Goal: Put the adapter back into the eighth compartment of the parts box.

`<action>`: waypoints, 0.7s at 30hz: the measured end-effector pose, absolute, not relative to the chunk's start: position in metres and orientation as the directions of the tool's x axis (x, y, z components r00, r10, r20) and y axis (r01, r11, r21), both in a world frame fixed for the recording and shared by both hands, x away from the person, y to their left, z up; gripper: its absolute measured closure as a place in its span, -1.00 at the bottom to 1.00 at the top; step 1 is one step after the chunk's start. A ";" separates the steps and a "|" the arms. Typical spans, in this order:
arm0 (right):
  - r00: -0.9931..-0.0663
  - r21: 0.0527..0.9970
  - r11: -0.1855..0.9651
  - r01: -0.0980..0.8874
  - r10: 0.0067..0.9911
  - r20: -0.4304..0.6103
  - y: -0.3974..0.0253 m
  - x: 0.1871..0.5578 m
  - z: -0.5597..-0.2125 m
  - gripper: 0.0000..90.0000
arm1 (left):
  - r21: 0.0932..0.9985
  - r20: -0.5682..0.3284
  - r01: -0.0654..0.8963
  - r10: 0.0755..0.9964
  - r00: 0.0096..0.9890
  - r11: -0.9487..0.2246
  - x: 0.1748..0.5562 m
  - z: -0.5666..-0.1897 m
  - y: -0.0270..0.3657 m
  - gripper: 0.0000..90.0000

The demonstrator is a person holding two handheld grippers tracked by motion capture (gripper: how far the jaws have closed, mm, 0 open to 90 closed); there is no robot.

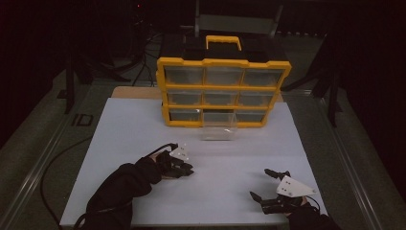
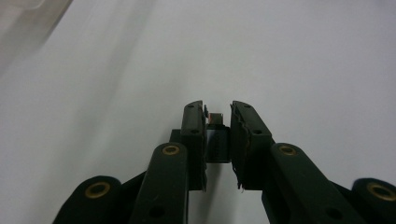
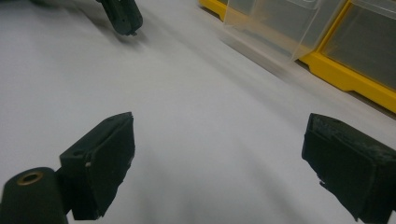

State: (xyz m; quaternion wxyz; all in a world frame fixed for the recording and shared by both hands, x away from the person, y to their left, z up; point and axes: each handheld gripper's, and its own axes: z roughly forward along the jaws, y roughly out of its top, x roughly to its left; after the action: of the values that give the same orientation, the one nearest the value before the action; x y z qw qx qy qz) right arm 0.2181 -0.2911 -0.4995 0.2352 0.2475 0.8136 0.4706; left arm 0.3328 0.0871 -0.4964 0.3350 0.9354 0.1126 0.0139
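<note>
The left gripper (image 1: pixel 184 167) is pinching a small part (image 2: pixel 215 118) between nearly closed jaws, low over the white board (image 1: pixel 143 129), well in front of the organizer (image 1: pixel 223 91). A clear drawer (image 1: pixel 219 125) is sticking out of the organizer's bottom row. The right gripper (image 1: pixel 266 184) is hovering wide open and empty, farther from the organizer.

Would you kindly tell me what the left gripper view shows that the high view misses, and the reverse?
Left gripper view's own: close up, a small piece seems pinched between the nearly closed jaws of the left tongs. High view's own: the yellow organiser, a clear drawer standing out in front of its bottom row, and the right tongs with jaws wide apart. Shared: the left tongs and the white sheet beneath them.
</note>
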 end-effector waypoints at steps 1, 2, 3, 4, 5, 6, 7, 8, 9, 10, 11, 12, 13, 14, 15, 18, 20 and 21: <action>-0.767 0.882 0.435 0.180 0.624 -0.151 -0.291 0.218 -0.499 -0.79 | 0.627 -0.046 0.194 0.212 0.976 -0.755 0.333 -0.495 0.086 0.68; -0.766 0.882 0.434 0.181 0.625 -0.151 -0.291 0.218 -0.499 -0.79 | 0.628 -0.050 0.192 0.207 0.977 -0.754 0.332 -0.494 0.086 0.68; -0.765 0.882 0.434 0.181 0.625 -0.151 -0.291 0.218 -0.499 -0.79 | 0.627 -0.046 0.187 0.204 0.978 -0.756 0.331 -0.493 0.084 0.68; -0.766 0.883 0.434 0.180 0.625 -0.151 -0.291 0.218 -0.499 -0.79 | 0.629 -0.046 0.185 0.201 0.979 -0.755 0.331 -0.491 0.083 0.68; -0.765 0.883 0.432 0.182 0.627 -0.149 -0.291 0.218 -0.499 -0.79 | 0.631 -0.051 0.184 0.197 0.979 -0.754 0.330 -0.490 0.083 0.68; -0.764 0.884 0.431 0.183 0.628 -0.149 -0.291 0.218 -0.499 -0.79 | 0.630 -0.046 0.180 0.195 0.980 -0.756 0.330 -0.488 0.082 0.68; -0.764 0.884 0.430 0.182 0.628 -0.149 -0.291 0.218 -0.499 -0.79 | 0.629 -0.043 0.177 0.193 0.980 -0.757 0.331 -0.486 0.081 0.68; -0.764 0.885 0.429 0.181 0.628 -0.148 -0.291 0.218 -0.499 -0.79 | 0.628 -0.046 0.173 0.185 0.982 -0.759 0.331 -0.484 0.081 0.68; -0.764 0.883 0.433 0.181 0.627 -0.151 -0.291 0.218 -0.499 -0.79 | 0.632 -0.044 0.174 0.189 0.981 -0.755 0.331 -0.483 0.080 0.68; -0.764 0.883 0.434 0.181 0.627 -0.152 -0.291 0.218 -0.499 -0.79 | 0.632 -0.046 0.173 0.187 0.981 -0.756 0.331 -0.481 0.080 0.68; -0.764 0.883 0.433 0.181 0.627 -0.151 -0.291 0.218 -0.499 -0.79 | 0.633 -0.048 0.172 0.183 0.982 -0.755 0.331 -0.480 0.080 0.68; -0.763 0.884 0.432 0.181 0.628 -0.150 -0.291 0.218 -0.499 -0.79 | 0.634 -0.046 0.173 0.187 0.981 -0.754 0.331 -0.480 0.079 0.68; -0.764 0.883 0.433 0.181 0.628 -0.151 -0.291 0.218 -0.499 -0.79 | 0.633 -0.046 0.171 0.184 0.982 -0.755 0.332 -0.479 0.079 0.68; -0.764 0.883 0.433 0.181 0.628 -0.151 -0.291 0.218 -0.499 -0.79 | 0.634 -0.048 0.170 0.181 0.982 -0.754 0.332 -0.478 0.079 0.68; -0.764 0.883 0.432 0.181 0.628 -0.150 -0.291 0.218 -0.499 -0.79 | 0.636 -0.049 0.172 0.184 0.982 -0.752 0.332 -0.477 0.078 0.68; -0.764 0.884 0.430 0.181 0.628 -0.149 -0.291 0.218 -0.499 -0.79 | 0.635 -0.047 0.171 0.183 0.982 -0.754 0.333 -0.475 0.078 0.68; -0.764 0.885 0.429 0.181 0.628 -0.148 -0.292 0.218 -0.499 -0.79 | 0.639 -0.051 0.172 0.182 0.982 -0.750 0.333 -0.472 0.077 0.68; -0.764 0.885 0.429 0.181 0.628 -0.148 -0.291 0.218 -0.499 -0.79 | 0.640 -0.047 0.169 0.181 0.982 -0.749 0.333 -0.471 0.076 0.68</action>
State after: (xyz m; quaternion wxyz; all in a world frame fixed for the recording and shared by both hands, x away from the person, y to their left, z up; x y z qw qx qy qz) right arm 0.2178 -0.2915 -0.4989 0.2365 0.2493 0.8116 0.4725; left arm 0.3328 0.0761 -0.4708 0.3414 0.9352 0.0935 0.0092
